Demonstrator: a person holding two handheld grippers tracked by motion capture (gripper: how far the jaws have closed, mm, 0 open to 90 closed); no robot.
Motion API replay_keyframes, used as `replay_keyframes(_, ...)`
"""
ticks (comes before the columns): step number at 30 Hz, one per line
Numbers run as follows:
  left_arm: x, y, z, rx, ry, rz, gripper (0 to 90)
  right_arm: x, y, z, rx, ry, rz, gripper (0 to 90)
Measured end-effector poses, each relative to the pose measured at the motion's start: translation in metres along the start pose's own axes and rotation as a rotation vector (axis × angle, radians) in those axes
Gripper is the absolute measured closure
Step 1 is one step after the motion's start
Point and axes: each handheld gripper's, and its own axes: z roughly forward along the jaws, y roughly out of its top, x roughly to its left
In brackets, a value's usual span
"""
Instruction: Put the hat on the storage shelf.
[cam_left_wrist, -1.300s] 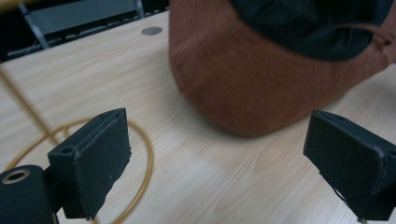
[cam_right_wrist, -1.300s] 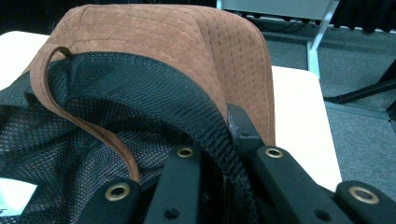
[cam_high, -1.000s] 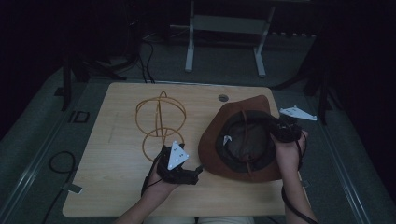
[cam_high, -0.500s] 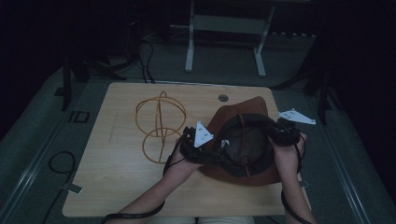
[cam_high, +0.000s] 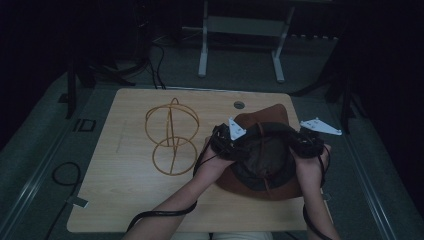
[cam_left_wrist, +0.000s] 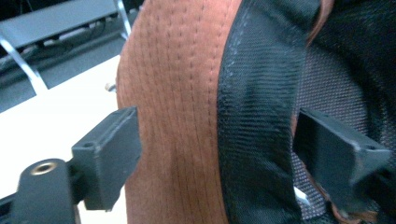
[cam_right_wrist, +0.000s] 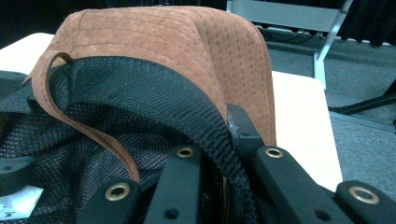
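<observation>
A brown suede hat (cam_high: 265, 114) lies crown down on the wooden table (cam_high: 130, 200), its black mesh lining (cam_high: 262, 157) facing up. My right gripper (cam_high: 296, 144) is shut on the hat's right edge, and the right gripper view shows the jaws (cam_right_wrist: 229, 140) pinching the black inner band (cam_right_wrist: 154, 93). My left gripper (cam_high: 244, 146) is at the hat's left edge. In the left gripper view its jaws (cam_left_wrist: 219, 149) straddle the brown brim (cam_left_wrist: 177, 93) and the black band (cam_left_wrist: 257, 116). They have just been closing, but a gap still shows beside the pads.
A golden wire stand (cam_high: 172, 137) made of hoops sits left of the hat. A round cable hole (cam_high: 239, 105) is near the table's far edge. Metal frame legs (cam_high: 202, 50) stand on the floor beyond, and cables (cam_high: 65, 175) lie at the left.
My left hand has moved from the table's front edge, right and away, to the hat's left edge, and its jaws now straddle the brim. The right gripper has kept its grip and place.
</observation>
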Motion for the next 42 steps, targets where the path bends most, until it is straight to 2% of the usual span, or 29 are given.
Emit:
replay_keyframes(2,0.0,0.0,0.005,0.027,0.008,-0.004,18.0,0.0,0.0,0.0,-0.002,0.001,0.003,84.3)
replay_keyframes(6,0.003,0.0,0.013,0.07,0.031,-0.029,29.6,0.003,0.001,-0.001,-0.007,0.013,0.002,84.3)
replay_keyframes(8,0.006,0.0,0.014,0.068,0.041,-0.052,41.6,0.006,0.001,-0.001,-0.005,0.004,-0.01,84.3)
replay_keyframes(11,0.009,0.001,0.013,0.063,0.064,-0.063,60.1,0.008,0.0,-0.001,-0.004,0.003,-0.014,84.3)
replay_keyframes(13,0.011,0.002,0.013,0.065,0.087,-0.054,69.9,0.009,0.0,-0.001,-0.005,0.016,-0.004,84.3)
replay_keyframes(16,0.011,0.003,0.011,0.057,0.125,-0.032,85.4,0.015,-0.002,-0.001,-0.007,0.025,-0.015,84.1)
replay_keyframes(18,0.013,0.003,0.01,0.046,0.127,-0.039,86.3,0.019,-0.004,-0.001,-0.01,0.023,-0.019,84.1)
replay_keyframes(25,0.013,0.008,0.002,0.03,0.164,0.022,86.8,0.022,-0.007,-0.006,-0.026,0.042,-0.011,81.4)
replay_keyframes(28,0.015,0.011,-0.002,0.019,0.168,0.023,86.8,0.022,-0.009,-0.01,-0.033,0.068,-0.003,74.8)
replay_keyframes(33,0.018,0.013,-0.007,-0.005,0.178,0.038,86.9,0.02,-0.016,-0.025,-0.034,0.139,-0.017,59.4)
replay_keyframes(35,0.019,0.014,-0.01,-0.011,0.181,0.038,86.9,0.02,-0.02,-0.033,-0.046,0.181,-0.043,54.3)
replay_keyframes(37,0.02,0.013,-0.012,-0.024,0.189,0.041,86.9,0.019,-0.022,-0.046,-0.066,0.203,-0.051,50.8)
replay_keyframes(38,0.02,0.012,-0.014,-0.034,0.194,0.055,86.9,0.017,-0.022,-0.052,-0.078,0.219,-0.056,47.2)
replay_keyframes(39,0.02,0.012,-0.015,-0.036,0.202,0.062,86.9,0.015,-0.022,-0.058,-0.089,0.213,-0.064,46.2)
replay_keyframes(42,0.021,0.011,-0.02,-0.061,0.178,0.059,86.9,0.003,-0.02,-0.068,-0.11,0.194,-0.076,43.8)
